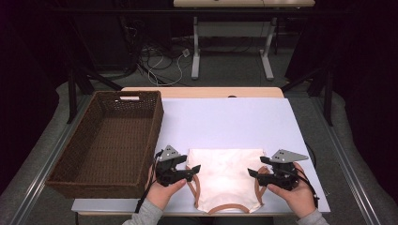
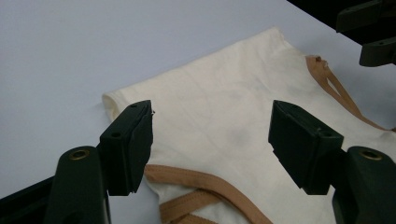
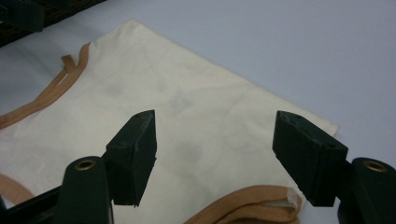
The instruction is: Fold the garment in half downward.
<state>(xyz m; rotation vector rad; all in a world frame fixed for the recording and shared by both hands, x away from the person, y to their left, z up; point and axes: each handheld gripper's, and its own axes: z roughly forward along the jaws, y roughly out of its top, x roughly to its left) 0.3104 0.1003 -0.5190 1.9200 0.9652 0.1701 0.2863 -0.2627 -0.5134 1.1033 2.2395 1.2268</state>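
Observation:
A cream cloth bag [image 1: 225,176] with tan straps [image 1: 196,187] lies flat near the table's front edge. My left gripper [image 1: 195,169] hovers at the bag's left edge and points right. Its jaws stand open over the cloth with nothing between them. My right gripper [image 1: 253,173] hovers at the bag's right edge and points left, also open and empty. In the left gripper view, the bag [image 2: 224,116] and a strap [image 2: 205,184] lie below the open left gripper [image 2: 212,144]. The right gripper view has the bag [image 3: 187,116] and a folded strap [image 3: 247,205] under the open right gripper [image 3: 215,149].
A long brown wicker basket [image 1: 94,185] stands on the left, beside the white table top [image 1: 230,122]. Its inside looks empty. Beyond the table's far edge are desk legs and cables on the floor.

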